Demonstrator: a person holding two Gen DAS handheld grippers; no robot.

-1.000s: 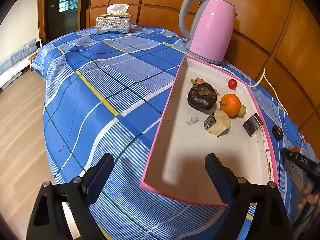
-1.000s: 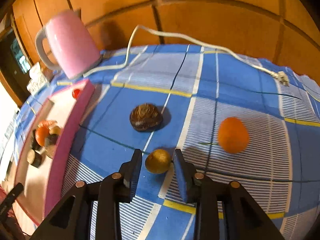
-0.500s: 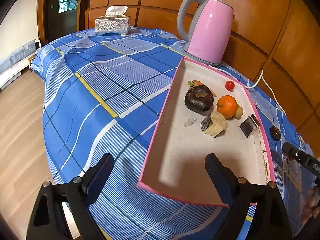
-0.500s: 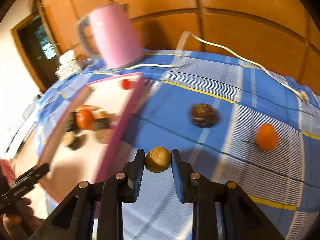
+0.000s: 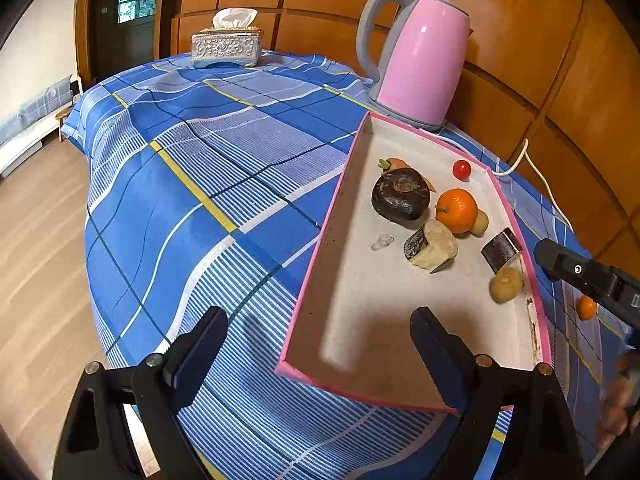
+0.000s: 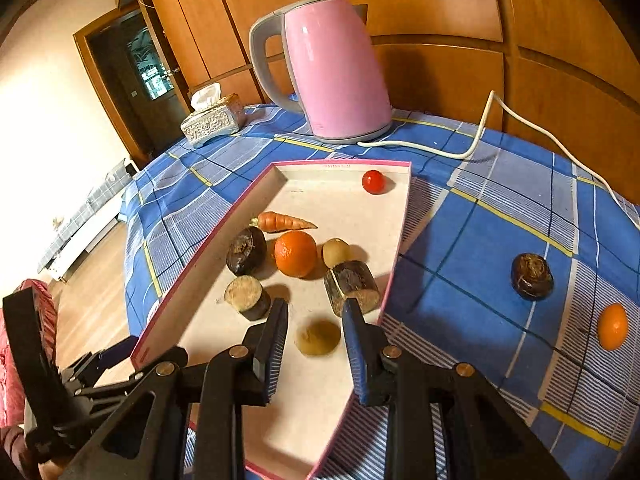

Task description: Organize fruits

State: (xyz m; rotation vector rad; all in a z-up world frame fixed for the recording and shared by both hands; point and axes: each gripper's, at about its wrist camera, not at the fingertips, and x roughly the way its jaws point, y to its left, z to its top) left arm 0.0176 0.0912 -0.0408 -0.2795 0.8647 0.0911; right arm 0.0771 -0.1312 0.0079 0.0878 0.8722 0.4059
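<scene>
A pink-rimmed tray (image 5: 316, 252) (image 6: 402, 236) lies on the blue checked tablecloth. It holds an orange (image 5: 457, 210) (image 6: 295, 253), a carrot (image 6: 285, 221), a cherry tomato (image 6: 373, 181), dark fruits and cut chunks. A small tan fruit (image 6: 318, 338) (image 5: 505, 284) lies loose in the tray between my right gripper's (image 6: 316, 336) spread fingers. My left gripper (image 5: 316, 344) is open and empty over the tray's near end. A dark round fruit (image 6: 532, 276) and a small orange (image 6: 612, 326) lie on the cloth to the right of the tray.
A pink kettle (image 5: 416, 64) (image 6: 332, 72) stands behind the tray, its white cord (image 6: 476, 136) trailing right. A tissue box (image 5: 226, 46) (image 6: 212, 122) sits at the table's far end. Wood panelling backs the table; floor lies to the left.
My right gripper carried the tan fruit left from the cloth to over the tray, then opened; the fruit now lies in the tray. The left gripper stayed put.
</scene>
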